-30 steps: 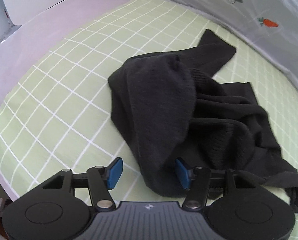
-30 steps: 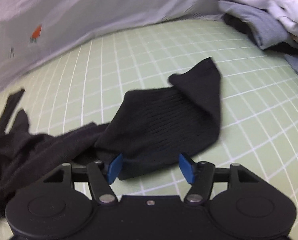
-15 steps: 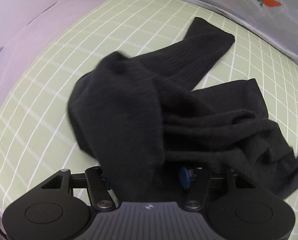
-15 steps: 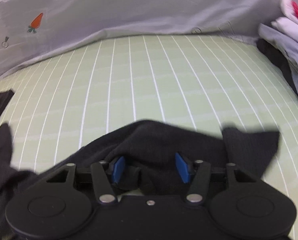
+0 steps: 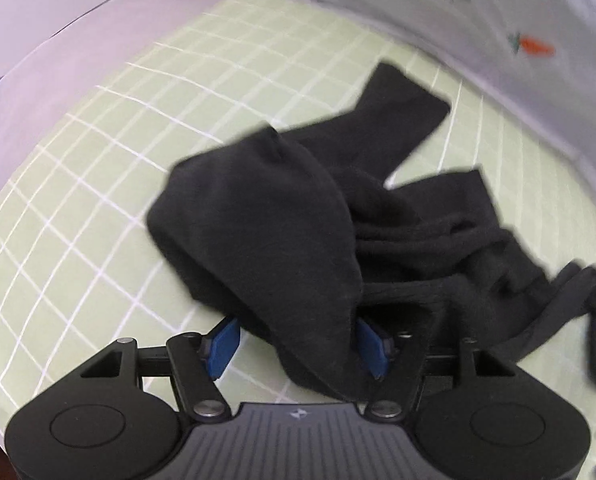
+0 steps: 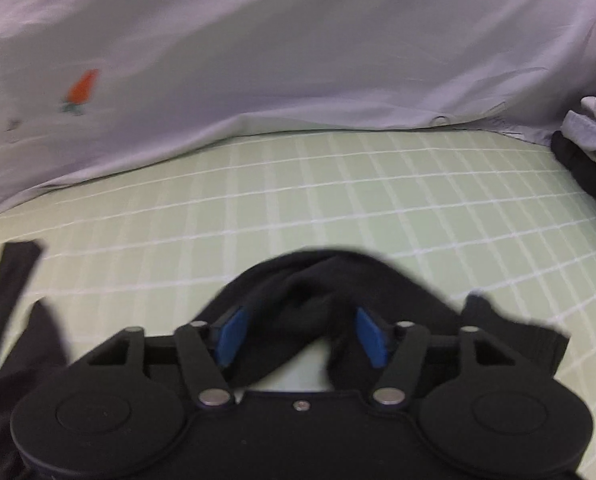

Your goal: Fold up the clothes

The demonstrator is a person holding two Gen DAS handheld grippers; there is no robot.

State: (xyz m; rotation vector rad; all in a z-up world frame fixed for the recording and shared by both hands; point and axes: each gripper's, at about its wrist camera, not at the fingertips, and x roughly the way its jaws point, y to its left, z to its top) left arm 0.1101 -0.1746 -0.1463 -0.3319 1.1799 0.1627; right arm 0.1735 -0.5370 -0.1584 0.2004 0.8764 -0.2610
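With both sets of jaws opening, my left gripper and right gripper straddle, unclamped, the crumpled black knit garment mid-way across the green checked bedsheet, apparently to spread it.

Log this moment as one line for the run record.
left gripper: jaws opening, black garment between | right gripper: jaws opening, garment fold between | checked sheet under
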